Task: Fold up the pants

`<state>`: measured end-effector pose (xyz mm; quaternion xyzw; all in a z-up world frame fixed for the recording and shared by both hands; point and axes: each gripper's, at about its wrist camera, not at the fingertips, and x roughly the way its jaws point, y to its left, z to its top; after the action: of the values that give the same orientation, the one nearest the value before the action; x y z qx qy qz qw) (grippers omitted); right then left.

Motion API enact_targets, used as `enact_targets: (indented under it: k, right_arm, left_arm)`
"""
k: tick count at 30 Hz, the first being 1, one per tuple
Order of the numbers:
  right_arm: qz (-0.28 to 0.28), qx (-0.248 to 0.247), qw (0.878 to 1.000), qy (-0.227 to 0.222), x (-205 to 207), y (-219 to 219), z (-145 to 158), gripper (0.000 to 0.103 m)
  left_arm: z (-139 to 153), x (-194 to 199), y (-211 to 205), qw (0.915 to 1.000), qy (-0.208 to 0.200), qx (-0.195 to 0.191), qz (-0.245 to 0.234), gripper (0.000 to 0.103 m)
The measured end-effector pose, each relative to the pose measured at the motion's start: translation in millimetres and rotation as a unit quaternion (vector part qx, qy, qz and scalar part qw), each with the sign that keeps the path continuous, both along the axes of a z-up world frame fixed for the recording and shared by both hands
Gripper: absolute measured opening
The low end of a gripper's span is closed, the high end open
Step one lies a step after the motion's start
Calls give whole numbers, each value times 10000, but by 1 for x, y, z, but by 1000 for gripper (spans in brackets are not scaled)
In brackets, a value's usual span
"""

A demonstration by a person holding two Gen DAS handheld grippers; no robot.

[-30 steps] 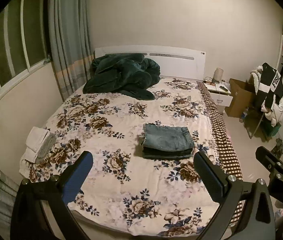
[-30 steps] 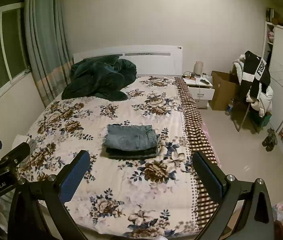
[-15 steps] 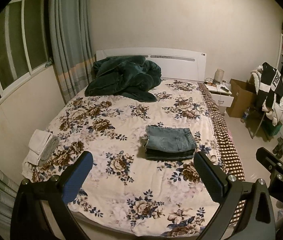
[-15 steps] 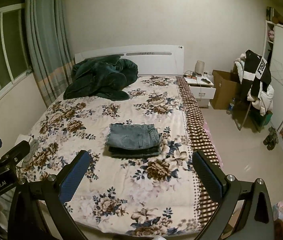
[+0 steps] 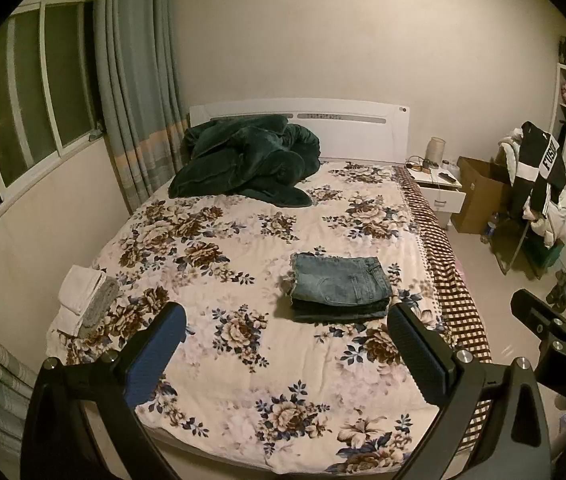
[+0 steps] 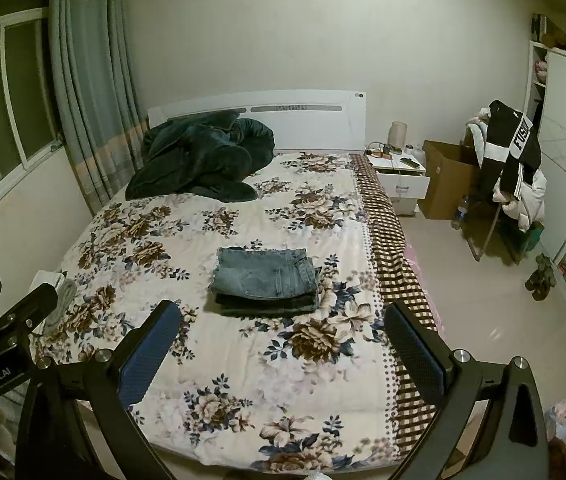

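A pair of blue jeans lies folded into a neat rectangular stack on the floral bedspread, right of the bed's middle. It also shows in the right wrist view. My left gripper is open and empty, held back above the foot of the bed, well short of the jeans. My right gripper is also open and empty, at about the same distance from them. Each gripper shows at the edge of the other's view.
A dark green blanket is heaped by the headboard. Folded white and grey cloths lie at the bed's left edge. A nightstand, a cardboard box and a chair piled with clothes stand to the right.
Both grippers have drawn back and risen slightly from the bed, so more of the room shows. The jeans have not moved. Both grippers stay open.
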<state>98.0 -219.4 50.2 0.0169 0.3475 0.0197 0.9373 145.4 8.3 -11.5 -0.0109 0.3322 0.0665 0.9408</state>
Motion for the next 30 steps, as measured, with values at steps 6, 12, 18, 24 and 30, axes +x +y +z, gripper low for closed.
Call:
enact_targets:
  k: [6, 12, 18, 24, 30]
  right_arm:
    - [28, 42, 10000, 12, -5, -4, 0, 103]
    - [70, 72, 9999, 26, -1, -6, 1, 103]
    - [76, 85, 9999, 35, 0, -5, 1, 103]
    - [86, 87, 9999, 54, -2, -5, -1, 103]
    - [75, 77, 9999, 56, -10, -6, -7, 103]
  left_arm:
    - [0, -1, 0, 10000, -7, 9, -3, 103]
    - [0, -1, 2, 10000, -27, 15, 5, 103]
    - [0, -1, 2, 10000, -31, 25, -10, 103]
    - [-1, -1, 0, 10000, -36, 23, -7, 103]
    - [0, -3, 6, 10000, -57, 28, 13, 103]
